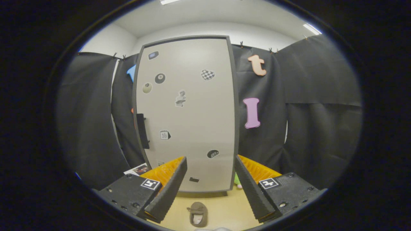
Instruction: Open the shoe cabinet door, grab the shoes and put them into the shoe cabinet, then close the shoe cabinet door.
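The shoe cabinet (188, 112) stands upright ahead of me, tall and pale grey with a dark frame. Its door is closed and carries several stickers. A black handle (142, 131) sits on the door's left edge at mid height. A grey-brown shoe (198, 214) lies on the yellowish floor in front of the cabinet, between and below my fingers. My gripper (210, 163) is open, its black ribbed fingers (170, 187) spread wide with nothing between them, and it is some way short of the door.
Black cloth walls close in on both sides of the cabinet. A printed paper (138, 169) lies on the floor at the cabinet's lower left. A small green object (237, 180) peeks out by the cabinet's lower right corner. Something pale (215, 229) lies just below the shoe.
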